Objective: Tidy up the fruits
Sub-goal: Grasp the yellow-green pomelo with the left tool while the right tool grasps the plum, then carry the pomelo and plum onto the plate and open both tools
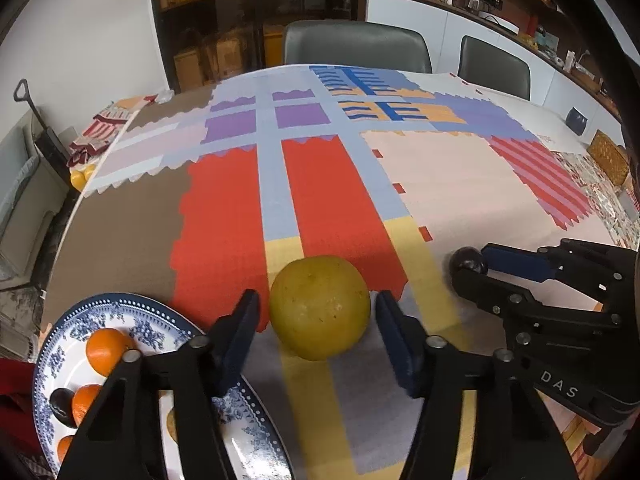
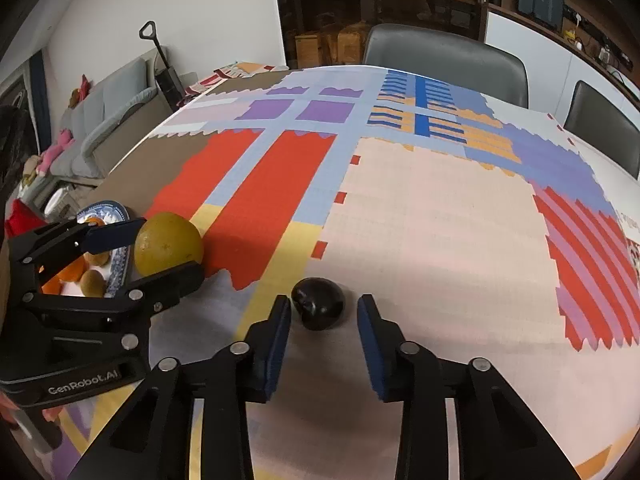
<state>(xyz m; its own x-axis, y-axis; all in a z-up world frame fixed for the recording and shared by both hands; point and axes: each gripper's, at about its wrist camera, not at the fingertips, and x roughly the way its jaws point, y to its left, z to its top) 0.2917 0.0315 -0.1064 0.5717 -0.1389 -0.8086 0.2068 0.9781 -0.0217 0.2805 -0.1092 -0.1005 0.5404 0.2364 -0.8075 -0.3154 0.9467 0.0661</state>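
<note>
A big yellow-green citrus fruit [image 1: 320, 308] rests on the patchwork tablecloth. My left gripper [image 1: 316, 304] straddles it, open, with a narrow strip of cloth showing between each blue pad and the peel. The right wrist view shows the same fruit [image 2: 168, 244] inside the left gripper [image 2: 170, 246]. A dark plum [image 2: 318, 308] lies at the tips of my right gripper [image 2: 323, 308], which is open; its left pad is almost on the plum and a gap shows on the right. A blue-and-white plate [image 1: 168, 320] at the near left carries oranges [image 1: 106, 350] and another plum [image 1: 62, 406].
Kiwis [image 2: 93, 282] also lie on the plate. Two grey chairs [image 1: 356, 44] stand behind the table's far edge. A woven basket [image 1: 608, 156] and a dark blue object [image 1: 576, 120] sit at the far right. A grey sofa [image 2: 100, 128] is off to the left.
</note>
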